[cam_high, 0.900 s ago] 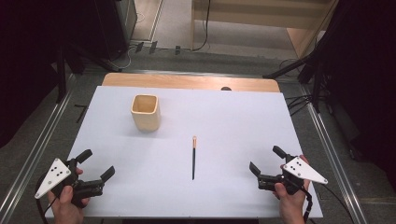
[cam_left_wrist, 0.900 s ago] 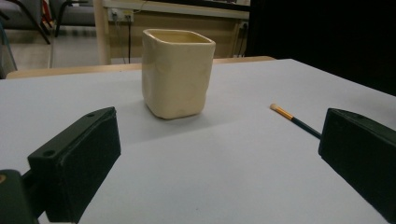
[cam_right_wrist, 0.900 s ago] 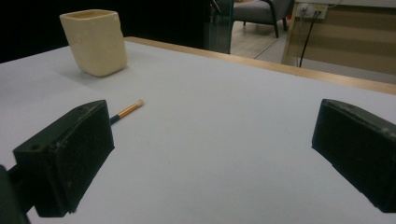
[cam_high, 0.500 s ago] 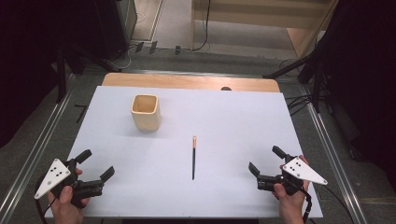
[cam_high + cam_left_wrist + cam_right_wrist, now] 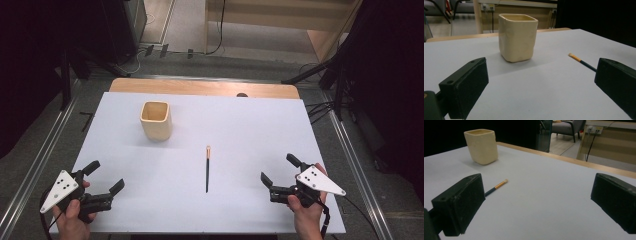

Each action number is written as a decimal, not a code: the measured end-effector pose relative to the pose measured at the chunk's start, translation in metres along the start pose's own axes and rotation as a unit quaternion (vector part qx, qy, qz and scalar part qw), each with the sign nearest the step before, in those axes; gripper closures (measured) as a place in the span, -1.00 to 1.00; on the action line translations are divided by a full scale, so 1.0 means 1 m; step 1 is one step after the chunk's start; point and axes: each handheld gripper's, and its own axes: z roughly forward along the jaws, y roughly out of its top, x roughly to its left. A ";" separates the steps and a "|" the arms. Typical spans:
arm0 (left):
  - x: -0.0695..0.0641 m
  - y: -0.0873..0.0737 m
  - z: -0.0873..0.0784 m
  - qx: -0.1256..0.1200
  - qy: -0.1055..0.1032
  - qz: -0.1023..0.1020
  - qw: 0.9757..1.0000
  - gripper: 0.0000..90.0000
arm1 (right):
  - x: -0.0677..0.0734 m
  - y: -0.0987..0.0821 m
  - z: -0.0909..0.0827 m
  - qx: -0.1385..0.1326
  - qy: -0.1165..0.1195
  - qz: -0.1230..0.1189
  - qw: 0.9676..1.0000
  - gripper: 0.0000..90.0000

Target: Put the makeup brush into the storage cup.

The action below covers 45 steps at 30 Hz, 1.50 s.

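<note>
A cream square cup [image 5: 156,120] stands upright on the white table [image 5: 250,125], left of centre; it appears ahead in the left gripper view [image 5: 517,37] and far left in the right gripper view [image 5: 482,146]. A thin brush [image 5: 207,167] with a dark handle, orange band and pale tip lies near the table's middle [image 5: 580,60] [image 5: 496,186]. My left gripper [image 5: 104,176] rests open at the front left corner. My right gripper [image 5: 280,170] rests open at the front right. Nothing lies between either pair of jaws.
A wooden strip [image 5: 200,87] runs along the table's far edge. Metal rails [image 5: 350,150] flank both sides of the table. Cables and dark stands sit on the floor beyond. A chair [image 5: 566,127] stands in the background.
</note>
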 end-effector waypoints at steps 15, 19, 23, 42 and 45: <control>-0.002 -0.001 0.000 0.006 -0.001 0.006 1.000 -1.00 | 0.027 0.026 0.039 0.018 0.030 -0.013 0.999 -1.00; -0.002 -0.001 0.000 0.008 -0.001 0.006 1.000 -1.00 | 0.030 0.031 0.046 0.019 0.036 -0.013 0.999 -1.00; -0.003 -0.001 0.001 0.008 -0.003 0.006 1.000 -1.00 | 0.034 0.036 0.054 0.022 0.042 -0.014 0.999 -1.00; -0.005 -0.001 0.004 0.010 -0.006 0.008 1.000 -1.00 | 0.051 0.056 0.090 0.039 0.068 -0.018 0.997 -1.00; -0.005 -0.001 0.004 0.010 -0.006 0.008 1.000 -1.00 | 0.054 0.059 0.097 0.046 0.077 -0.022 0.996 -1.00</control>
